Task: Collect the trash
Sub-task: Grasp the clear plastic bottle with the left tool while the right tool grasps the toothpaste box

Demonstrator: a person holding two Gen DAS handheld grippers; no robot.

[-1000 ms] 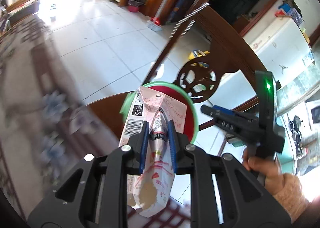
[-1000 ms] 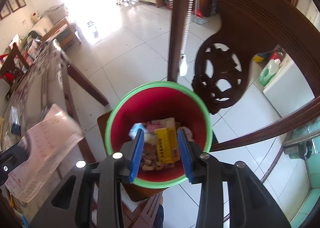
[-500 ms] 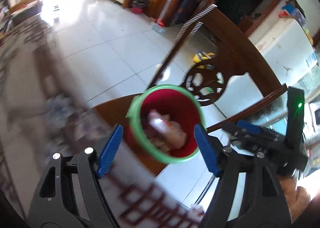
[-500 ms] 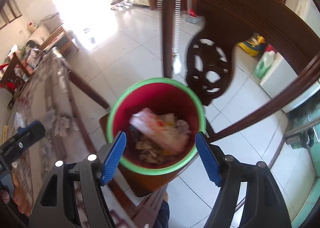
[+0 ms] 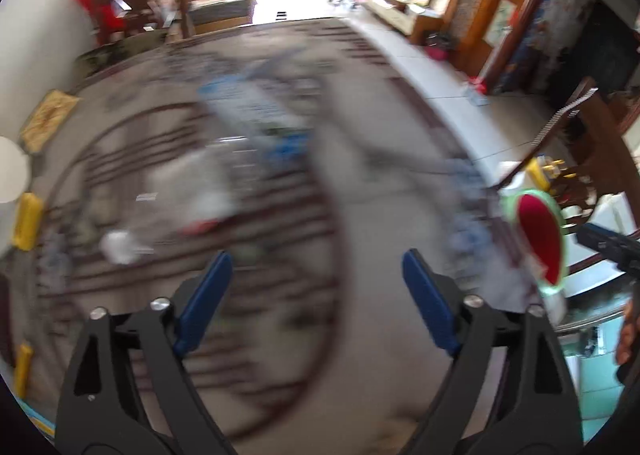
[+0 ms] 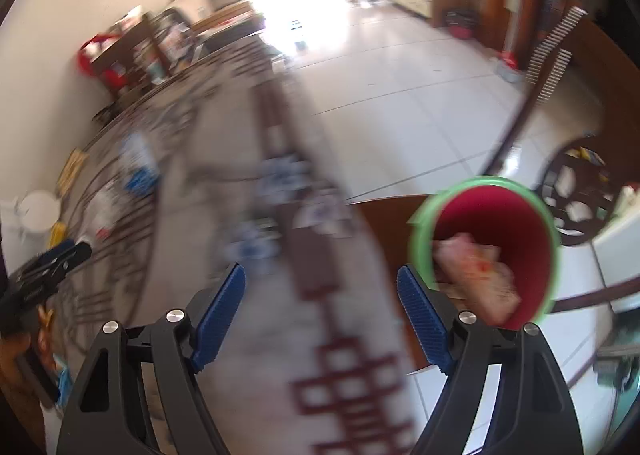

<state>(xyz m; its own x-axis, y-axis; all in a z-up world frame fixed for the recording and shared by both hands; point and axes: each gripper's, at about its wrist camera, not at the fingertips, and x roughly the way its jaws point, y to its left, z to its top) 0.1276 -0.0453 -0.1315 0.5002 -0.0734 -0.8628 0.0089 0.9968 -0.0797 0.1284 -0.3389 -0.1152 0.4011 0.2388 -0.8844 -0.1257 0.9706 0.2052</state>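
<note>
The patterned table (image 5: 360, 355) filled both views, with the red, green-rimmed bin (image 6: 486, 251) on a chair seat just past its edge, pink wrapper and scraps already lying inside. Left gripper (image 5: 316, 287) and right gripper (image 6: 320, 305) hung over the cloth, jaws parting wide, nothing between them. Judged a return for more: blurred litter (image 5: 120, 247) lay across the table from the bin, needing a descent and a grip; carved chair back (image 6: 580, 199) crowded the bin's far side.
</note>
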